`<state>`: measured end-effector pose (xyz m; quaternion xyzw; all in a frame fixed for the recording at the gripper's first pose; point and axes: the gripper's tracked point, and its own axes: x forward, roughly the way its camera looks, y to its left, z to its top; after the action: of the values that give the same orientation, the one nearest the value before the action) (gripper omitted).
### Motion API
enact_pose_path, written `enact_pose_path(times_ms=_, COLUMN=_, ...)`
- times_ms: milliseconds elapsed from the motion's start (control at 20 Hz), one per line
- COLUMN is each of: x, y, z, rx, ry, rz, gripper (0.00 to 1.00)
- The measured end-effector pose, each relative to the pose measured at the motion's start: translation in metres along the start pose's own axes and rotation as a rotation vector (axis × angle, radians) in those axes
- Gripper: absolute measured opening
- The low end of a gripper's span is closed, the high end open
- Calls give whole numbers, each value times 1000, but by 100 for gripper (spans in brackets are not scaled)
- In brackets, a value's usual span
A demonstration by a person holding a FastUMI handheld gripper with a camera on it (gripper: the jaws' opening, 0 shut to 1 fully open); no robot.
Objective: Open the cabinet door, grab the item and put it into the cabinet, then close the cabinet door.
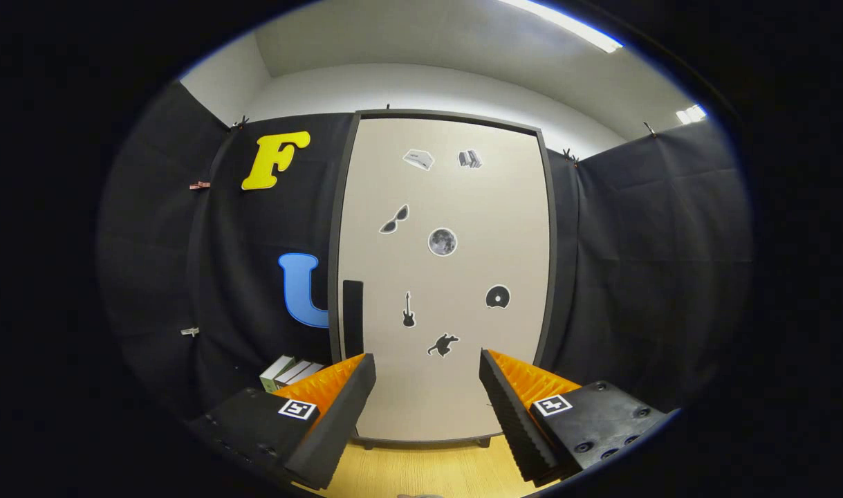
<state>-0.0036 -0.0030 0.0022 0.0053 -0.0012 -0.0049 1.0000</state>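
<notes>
The cabinet door (442, 277) is seen shut, flush in its dark frame, and it stands squarely ahead of the gripper (427, 377), so the first step of the task is judged not yet begun. The fingers are spread wide with nothing between them, which suits an approach to a handle rather than a carry. The dark vertical handle (353, 317) is set near the door's left edge, just beyond the left fingertip; the hinges are therefore presumed to lie on the right, and a pull from the left side would be called for. The item (290, 373) to be stored is taken to be the small stack of boxes lying on the wooden table (421, 470) to the left of the cabinet, partly hidden behind the left finger, though its exact form cannot be made out. It is kept clear of the door's likely swing.
</notes>
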Motion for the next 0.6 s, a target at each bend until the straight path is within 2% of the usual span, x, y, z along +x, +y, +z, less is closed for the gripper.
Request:
enact_pose_path(times_ms=350, x=5, y=5, z=-3, rx=-3, ry=9, rz=10, gripper=97)
enact_pose_path(times_ms=600, x=19, y=30, z=-5, rx=-1, ry=1, rz=42, gripper=97)
